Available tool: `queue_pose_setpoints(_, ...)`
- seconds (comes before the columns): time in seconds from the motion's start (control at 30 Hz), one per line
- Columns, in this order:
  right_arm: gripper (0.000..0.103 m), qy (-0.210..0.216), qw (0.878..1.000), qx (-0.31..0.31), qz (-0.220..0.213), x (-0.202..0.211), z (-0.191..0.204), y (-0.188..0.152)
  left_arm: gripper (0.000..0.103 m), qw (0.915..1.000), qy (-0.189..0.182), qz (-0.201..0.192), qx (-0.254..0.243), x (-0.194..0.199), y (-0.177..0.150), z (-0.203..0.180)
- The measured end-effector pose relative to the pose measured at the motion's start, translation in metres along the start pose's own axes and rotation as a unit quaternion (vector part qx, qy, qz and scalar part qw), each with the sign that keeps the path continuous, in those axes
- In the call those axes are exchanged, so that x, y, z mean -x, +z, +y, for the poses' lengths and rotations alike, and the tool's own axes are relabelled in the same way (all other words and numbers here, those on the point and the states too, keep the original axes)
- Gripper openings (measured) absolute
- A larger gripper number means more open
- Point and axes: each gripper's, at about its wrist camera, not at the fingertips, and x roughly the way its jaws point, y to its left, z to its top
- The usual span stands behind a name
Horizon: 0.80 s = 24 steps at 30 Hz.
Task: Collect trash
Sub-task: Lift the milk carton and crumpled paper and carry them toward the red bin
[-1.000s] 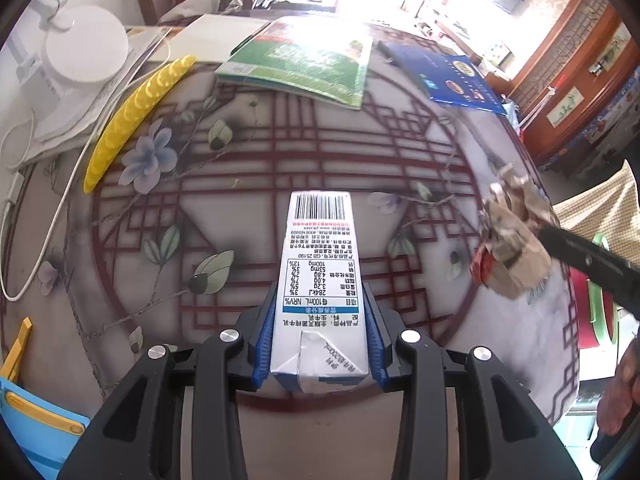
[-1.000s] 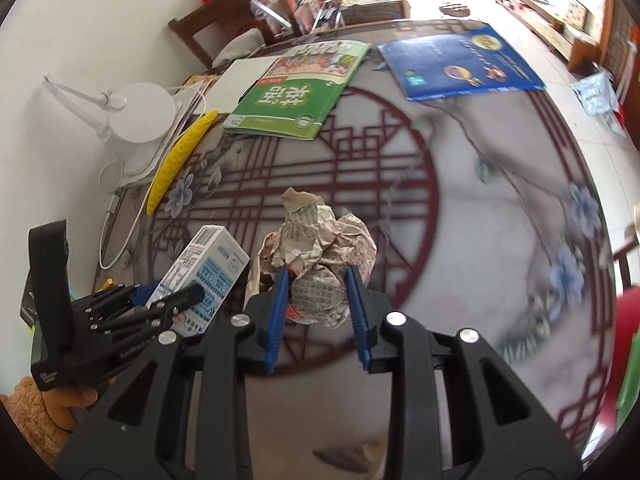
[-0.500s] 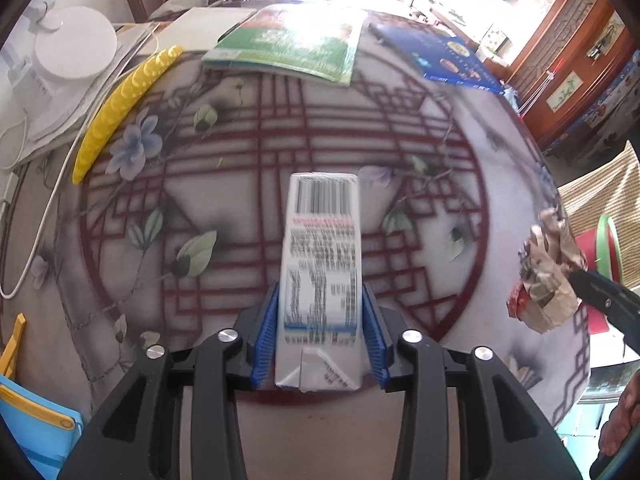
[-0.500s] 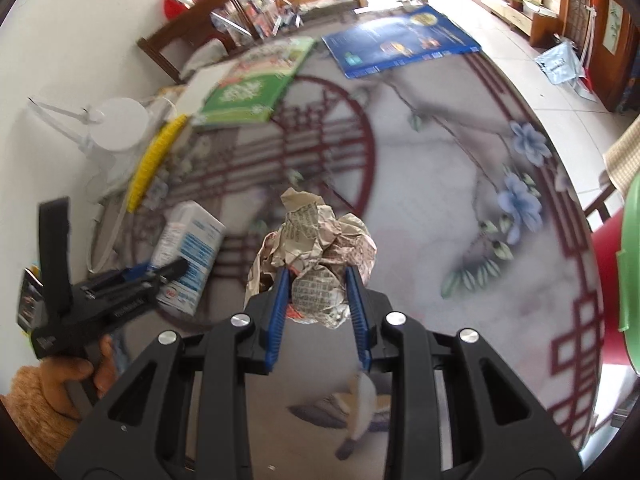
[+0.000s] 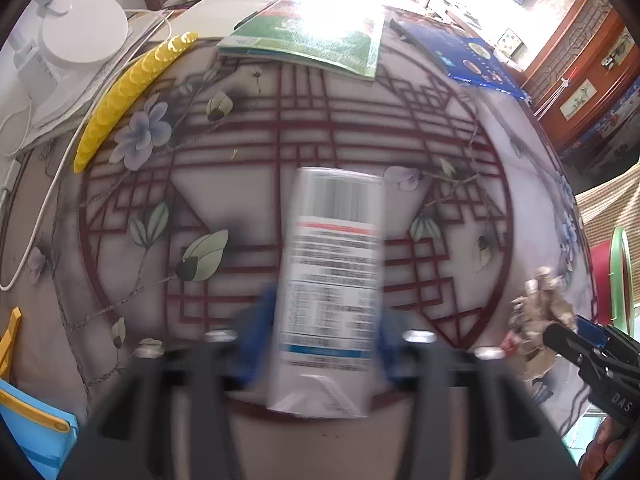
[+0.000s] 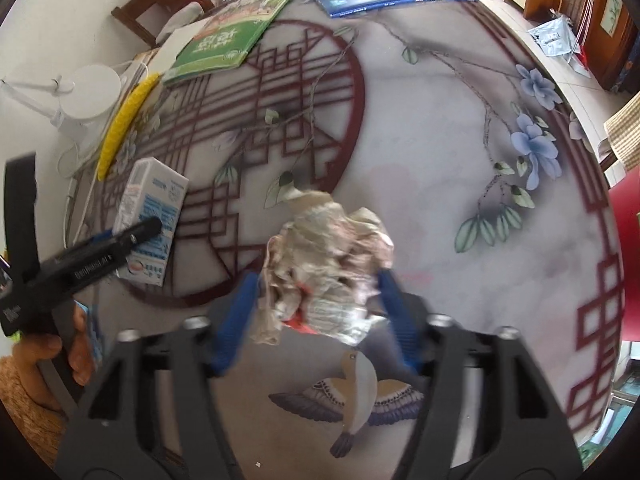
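My left gripper [image 5: 320, 332] is shut on a white and blue milk carton [image 5: 334, 276] and holds it above the patterned table [image 5: 280, 128]; this view is blurred by motion. The carton also shows in the right wrist view [image 6: 150, 220], with the left gripper [image 6: 136, 236] around it. My right gripper [image 6: 316, 300] is shut on a crumpled paper ball [image 6: 324, 264], held above the table near its right side. The paper ball also shows at the right in the left wrist view [image 5: 538, 316].
A green book [image 5: 312, 36], a blue book [image 5: 464, 56], a yellow curved strip [image 5: 124, 92] and a white lamp base [image 5: 84, 36] lie at the table's far side. A red bin with a green rim [image 5: 612, 268] stands off the right edge. A blue and yellow object [image 5: 28, 432] sits at lower left.
Both grippers have moved toward the table's right edge with their loads. The right gripper with the paper ball has swung further right, toward the red bin. The left view has become blurred.
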Motion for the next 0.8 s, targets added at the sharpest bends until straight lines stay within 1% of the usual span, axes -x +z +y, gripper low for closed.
queue_pose_setpoints(0.03, 0.033, 0.011, 1.0, -0.006, -0.004, 0.004, -0.001, 0.001, 0.035, 0.9999, 0.002, -0.01, -0.001, 0.005, 0.0, -0.001)
queue_pose_setpoints(0.07, 0.031, 0.014, 1.0, -0.008, -0.01, 0.007, -0.001, 0.003, 0.035, 0.9999, 0.001, -0.016, -0.001, 0.009, 0.001, -0.002)
queue_pose_setpoints(0.2, 0.03, 0.022, 0.999, -0.007, -0.049, 0.03, -0.001, 0.009, 0.035, 0.9993, -0.008, -0.034, -0.012, 0.025, 0.001, -0.011)
queue_pose_setpoints(0.33, 0.03, 0.043, 0.997, -0.017, -0.068, 0.049, -0.005, 0.014, 0.035, 0.9982, -0.021, -0.051, -0.025, 0.043, 0.003, -0.025)
queue_pose_setpoints(0.43, 0.03, 0.049, 0.995, -0.02, -0.081, 0.06, -0.007, 0.015, 0.035, 0.9969, -0.027, -0.063, -0.039, 0.051, 0.005, -0.038)
queue_pose_setpoints(0.63, 0.03, 0.053, 0.994, -0.03, -0.093, 0.073, -0.015, 0.01, 0.035, 0.9957, -0.037, -0.068, -0.051, 0.06, 0.004, -0.056)
queue_pose_setpoints(0.8, 0.03, 0.052, 0.993, -0.049, -0.091, 0.077, -0.032, 0.003, 0.035, 0.9951, -0.041, -0.064, -0.064, 0.061, -0.001, -0.071)
